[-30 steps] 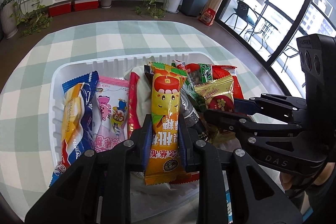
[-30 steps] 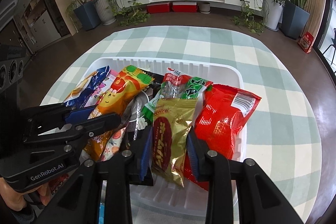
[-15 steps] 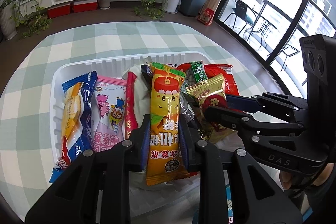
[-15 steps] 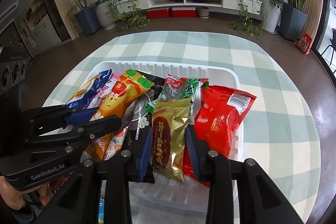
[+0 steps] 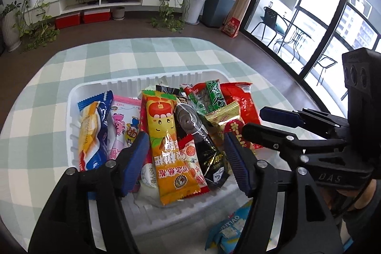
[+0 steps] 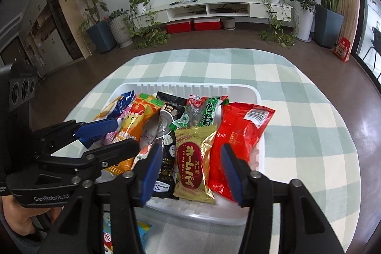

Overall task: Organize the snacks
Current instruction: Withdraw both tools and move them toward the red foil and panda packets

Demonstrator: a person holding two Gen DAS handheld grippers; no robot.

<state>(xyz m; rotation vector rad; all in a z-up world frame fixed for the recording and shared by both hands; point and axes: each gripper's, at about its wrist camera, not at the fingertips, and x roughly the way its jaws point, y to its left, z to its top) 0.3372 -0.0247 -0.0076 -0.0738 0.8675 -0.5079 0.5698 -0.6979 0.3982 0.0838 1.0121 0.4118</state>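
**Both hand-held grippers released over the snack tray**

The left hand-held gripper is hanging with its jaws spread wide, grasping nothing; the orange pack and the black pack are lying between its blue pads without being pinched. The right hand-held gripper is likewise sitting released, its jaws apart on either side of the gold pack, with the red bag just beside its right finger.

All these snacks are resting in the white tray, which is sitting on the checked desk. From the left, the tray is holding a blue pack, a pink pack, the orange one, the black one, a green pack, the gold one and the red bag, overlapping one another side by side. The red bag is leaning over the tray's right rim.

A light-blue pack is lying on the desk outside the tray, near its front edge.
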